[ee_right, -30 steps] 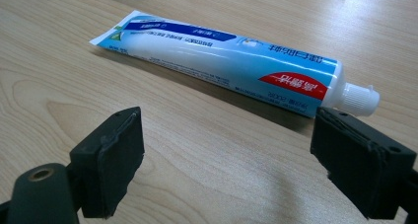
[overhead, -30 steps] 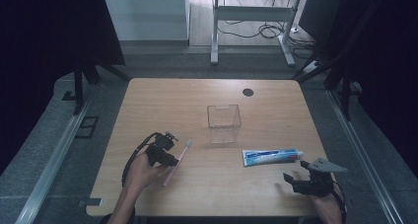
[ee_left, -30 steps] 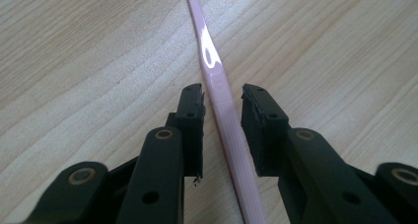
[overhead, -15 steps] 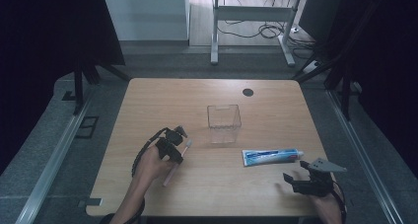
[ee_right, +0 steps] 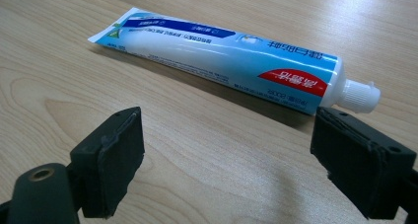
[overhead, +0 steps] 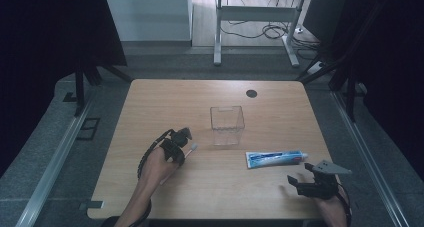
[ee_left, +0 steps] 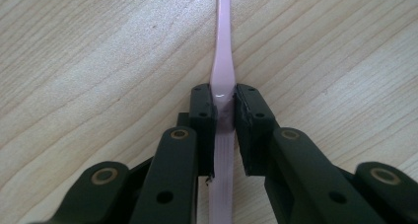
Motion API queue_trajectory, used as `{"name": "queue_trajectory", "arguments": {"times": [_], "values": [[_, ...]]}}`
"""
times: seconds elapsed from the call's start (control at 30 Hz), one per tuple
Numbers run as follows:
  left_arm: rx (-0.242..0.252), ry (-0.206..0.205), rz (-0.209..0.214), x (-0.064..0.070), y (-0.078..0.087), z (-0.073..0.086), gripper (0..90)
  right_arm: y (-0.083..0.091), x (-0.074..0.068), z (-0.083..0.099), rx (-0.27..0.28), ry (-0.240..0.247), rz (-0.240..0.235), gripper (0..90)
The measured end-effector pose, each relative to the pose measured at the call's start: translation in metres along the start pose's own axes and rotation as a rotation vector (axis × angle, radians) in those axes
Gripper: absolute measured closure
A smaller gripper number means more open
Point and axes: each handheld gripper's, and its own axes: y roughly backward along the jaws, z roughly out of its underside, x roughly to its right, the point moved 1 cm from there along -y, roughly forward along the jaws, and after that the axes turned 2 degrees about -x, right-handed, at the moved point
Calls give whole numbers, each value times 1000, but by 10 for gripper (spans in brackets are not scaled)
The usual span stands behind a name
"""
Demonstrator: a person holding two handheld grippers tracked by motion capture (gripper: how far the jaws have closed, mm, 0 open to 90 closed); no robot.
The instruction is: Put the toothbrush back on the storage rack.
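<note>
The left gripper has its two jaws closed on the pink toothbrush, at the narrow part of the handle, and the brush lies flat on the wooden table in front of the person's left side. I judge the brush light, stiff and rather smooth, so the thin neck is a good place to hold, but it may turn between the pads. The clear plastic box stands near, to its right. The toothpaste tube lies further right, soft to squeeze. The right gripper waits wide open just before the tube, apart from it.
</note>
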Motion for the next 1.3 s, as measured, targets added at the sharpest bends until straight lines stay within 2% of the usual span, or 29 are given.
{"name": "queue_trajectory", "arguments": {"times": [0.13,0.27,0.3,0.4,0.6,0.8,0.97,1.3], "values": [[20,0,7,-1,4,1,788,0,0,0,1,-1,0,130],[35,-16,23,-2,9,3,788,0,0,0,0,0,0,130],[50,-8,29,-2,10,3,787,0,0,0,0,0,0,130],[66,-20,39,-3,15,4,788,0,0,0,0,0,0,130],[120,-19,65,-4,25,6,787,0,0,0,-5,-4,-4,124],[163,-34,75,-5,35,8,788,-2,-1,0,-10,-5,-5,87],[201,-38,78,-7,47,9,787,-3,-1,0,-13,-14,-5,5],[279,-55,77,-8,68,10,788,-5,-2,0,-28,-6,-8,0]]}}
